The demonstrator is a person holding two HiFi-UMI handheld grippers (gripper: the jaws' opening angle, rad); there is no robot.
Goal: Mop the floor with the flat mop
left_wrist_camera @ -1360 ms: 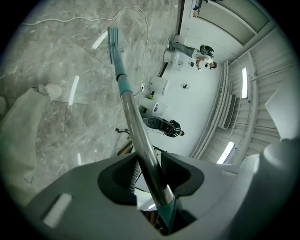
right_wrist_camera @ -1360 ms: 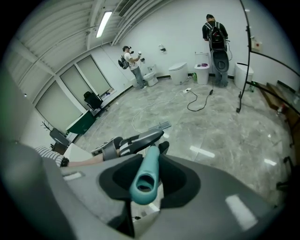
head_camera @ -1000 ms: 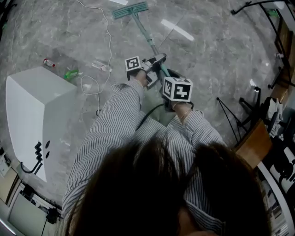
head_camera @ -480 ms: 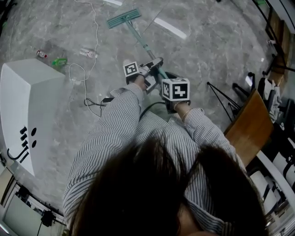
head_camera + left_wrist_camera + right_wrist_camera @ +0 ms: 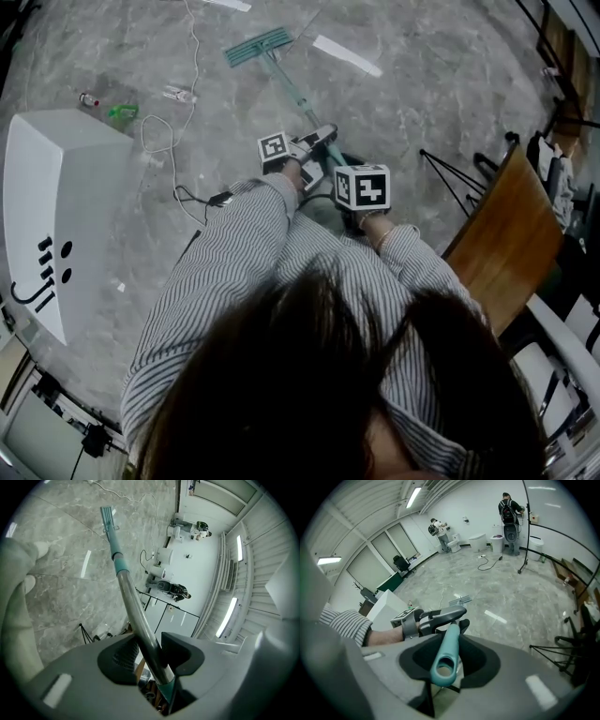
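Both claws clamp the flat mop [image 5: 259, 46].
The left gripper [image 5: 150, 656] pinches its metal shaft, the right gripper [image 5: 444, 659] its teal end; the head lies on the floor [image 5: 422, 94], right of the white cabinet [image 5: 56, 206].

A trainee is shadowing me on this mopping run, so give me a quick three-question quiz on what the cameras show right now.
1. True or false: the left tool is shut on the mop handle.
2. The right tool grips: A the handle's teal end; B a cable; C nothing.
3. In the head view, on which side of the person does the white cabinet stand?
Key: 1 true; 2 A; 3 left.
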